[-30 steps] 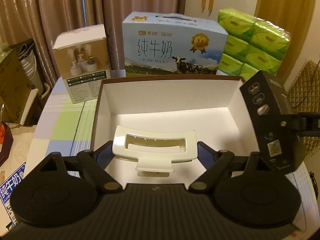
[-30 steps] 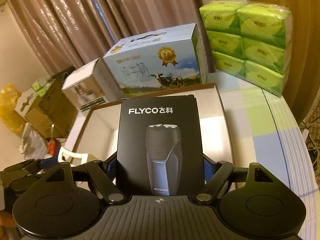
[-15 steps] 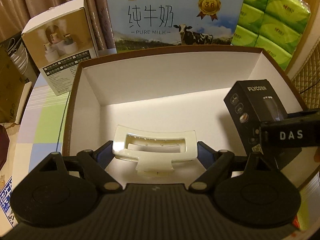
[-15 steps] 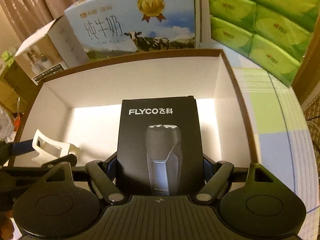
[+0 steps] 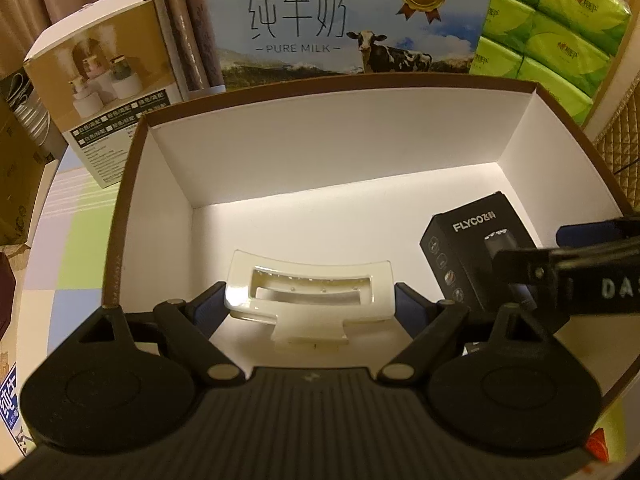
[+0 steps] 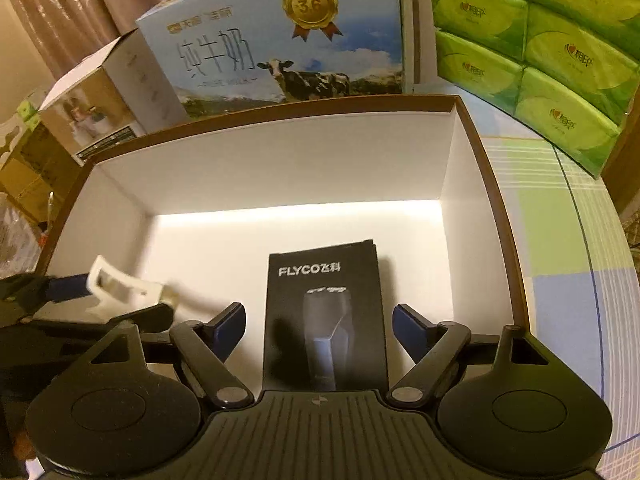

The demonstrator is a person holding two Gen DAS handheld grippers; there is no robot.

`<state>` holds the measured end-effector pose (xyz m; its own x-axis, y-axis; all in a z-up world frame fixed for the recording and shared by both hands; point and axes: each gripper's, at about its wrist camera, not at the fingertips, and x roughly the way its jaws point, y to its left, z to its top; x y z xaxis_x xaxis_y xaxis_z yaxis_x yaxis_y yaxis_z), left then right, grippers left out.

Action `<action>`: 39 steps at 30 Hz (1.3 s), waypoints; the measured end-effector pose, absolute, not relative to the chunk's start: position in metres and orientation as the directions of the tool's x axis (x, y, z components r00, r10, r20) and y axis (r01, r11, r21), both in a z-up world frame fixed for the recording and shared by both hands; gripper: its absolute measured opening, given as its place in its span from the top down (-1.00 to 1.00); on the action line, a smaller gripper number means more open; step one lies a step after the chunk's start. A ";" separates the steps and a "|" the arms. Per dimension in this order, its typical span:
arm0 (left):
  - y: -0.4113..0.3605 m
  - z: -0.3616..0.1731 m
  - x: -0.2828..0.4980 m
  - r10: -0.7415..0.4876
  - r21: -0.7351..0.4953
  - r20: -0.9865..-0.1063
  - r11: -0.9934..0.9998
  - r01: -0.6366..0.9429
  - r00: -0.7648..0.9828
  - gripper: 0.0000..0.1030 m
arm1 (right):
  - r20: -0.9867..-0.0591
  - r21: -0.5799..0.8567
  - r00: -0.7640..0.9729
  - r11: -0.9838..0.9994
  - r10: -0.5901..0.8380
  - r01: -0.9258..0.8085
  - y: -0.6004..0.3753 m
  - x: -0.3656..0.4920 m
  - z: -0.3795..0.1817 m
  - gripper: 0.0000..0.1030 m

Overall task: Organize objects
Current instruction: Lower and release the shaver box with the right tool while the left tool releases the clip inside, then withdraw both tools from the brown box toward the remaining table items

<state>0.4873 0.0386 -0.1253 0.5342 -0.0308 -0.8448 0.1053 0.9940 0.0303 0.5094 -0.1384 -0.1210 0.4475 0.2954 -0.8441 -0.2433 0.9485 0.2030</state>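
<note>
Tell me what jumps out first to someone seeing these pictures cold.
The big open cardboard box with its bright white inside fills both views. Inside it, the left gripper clamps a cream plastic hair claw, while the black FLYCO shaver box stands between the right gripper's parted fingers, which have just opened off its sides. Behind the box stand a blue PURE MILK carton and bright green tissue packs.

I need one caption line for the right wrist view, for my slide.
Right gripper, jaws open, has just released a black shaver box inside the white storage box; left gripper holds a white hair clip.
</note>
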 end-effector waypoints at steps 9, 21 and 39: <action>0.034 -0.120 0.481 -0.004 0.069 -0.845 0.991 0.115 0.535 -0.84 | -0.847 0.203 0.423 0.932 0.321 -0.300 -0.137 0.492 -0.119 -0.71; 0.046 -0.104 0.460 -0.003 0.033 -0.866 0.997 0.064 0.499 -0.84 | -0.847 0.183 0.429 0.930 0.314 -0.319 -0.137 0.470 -0.110 -0.88; 0.054 -0.052 0.391 -0.039 -0.043 -0.816 0.999 0.007 0.577 -0.84 | -0.790 0.200 0.511 0.931 0.338 -0.305 -0.158 0.423 -0.068 -0.91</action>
<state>0.3910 0.0538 -0.0520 0.5767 -0.0388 -0.8160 0.0066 0.9991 -0.0429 0.4233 -0.1576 -0.0676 0.5115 0.3376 -0.7902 -0.3052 0.9310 0.2002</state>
